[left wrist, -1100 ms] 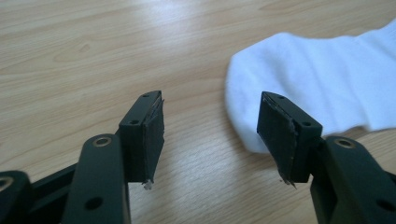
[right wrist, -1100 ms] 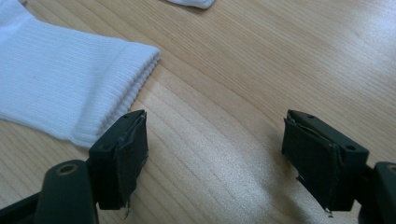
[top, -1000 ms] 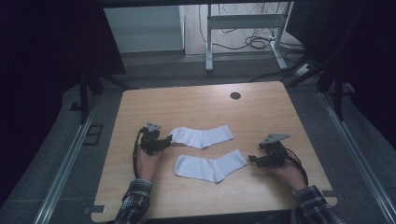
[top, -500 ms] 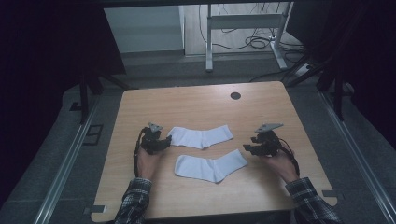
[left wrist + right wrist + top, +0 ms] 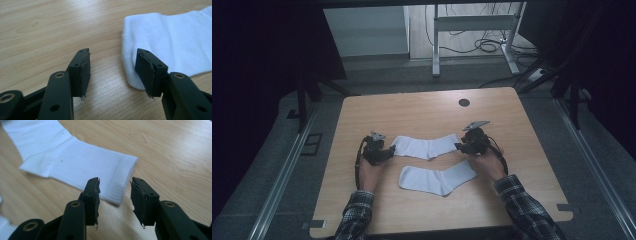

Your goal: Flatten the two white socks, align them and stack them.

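Nearest us in the high view, low at centre, we see a soft white sock (image 5: 438,178) lying flat on the pale wood-grain table (image 5: 422,112), and just above it a second white sock (image 5: 428,147) stretched between the two grippers. At centre left, our left gripper (image 5: 388,153) has its black jaws spread and just closing, the sock's rounded toe (image 5: 135,62) lying between them unpinched. At centre right, our right gripper (image 5: 459,146) has its jaws parted, just closing around the ribbed cuff (image 5: 120,182) without pressing it.
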`<action>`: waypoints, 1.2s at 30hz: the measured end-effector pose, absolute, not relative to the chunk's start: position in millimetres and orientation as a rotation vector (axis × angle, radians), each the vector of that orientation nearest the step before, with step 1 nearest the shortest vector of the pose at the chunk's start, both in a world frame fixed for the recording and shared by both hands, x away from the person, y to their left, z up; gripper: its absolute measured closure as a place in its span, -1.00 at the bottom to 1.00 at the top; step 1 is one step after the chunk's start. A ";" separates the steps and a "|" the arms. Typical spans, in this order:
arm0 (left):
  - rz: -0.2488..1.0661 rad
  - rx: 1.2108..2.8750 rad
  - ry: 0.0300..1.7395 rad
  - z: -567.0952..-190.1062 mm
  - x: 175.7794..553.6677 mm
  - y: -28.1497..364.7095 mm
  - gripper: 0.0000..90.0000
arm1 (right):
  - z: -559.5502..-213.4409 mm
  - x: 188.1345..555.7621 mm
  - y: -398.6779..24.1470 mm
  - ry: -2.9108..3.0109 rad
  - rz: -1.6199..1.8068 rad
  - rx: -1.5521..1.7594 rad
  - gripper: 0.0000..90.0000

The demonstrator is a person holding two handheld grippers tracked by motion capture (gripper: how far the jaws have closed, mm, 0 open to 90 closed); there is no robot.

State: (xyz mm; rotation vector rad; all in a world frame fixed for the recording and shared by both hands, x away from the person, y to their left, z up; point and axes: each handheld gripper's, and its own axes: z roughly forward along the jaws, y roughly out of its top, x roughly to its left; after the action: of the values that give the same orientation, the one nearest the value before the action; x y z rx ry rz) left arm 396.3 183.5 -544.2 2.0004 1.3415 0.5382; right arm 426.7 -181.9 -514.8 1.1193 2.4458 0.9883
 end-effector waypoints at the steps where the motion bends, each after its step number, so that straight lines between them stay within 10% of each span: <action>1: 0.524 2.000 1.335 -544.2 396.6 184.2 0.05 | -517.0 429.3 -179.5 2.445 0.970 1.120 0.27; 12: 0.445 1.997 1.280 -543.9 394.3 177.8 0.91 | -526.4 430.0 -177.6 2.490 0.951 1.119 0.80; 36: 0.493 1.973 1.103 -483.9 322.6 161.8 0.90 | -467.5 377.7 -218.9 2.479 1.124 0.964 0.79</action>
State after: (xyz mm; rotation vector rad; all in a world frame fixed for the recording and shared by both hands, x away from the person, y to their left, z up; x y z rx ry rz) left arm 322.6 161.8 -483.9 1.9733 1.1031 0.4935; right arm 377.7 -218.9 -467.5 0.9638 2.4792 1.1238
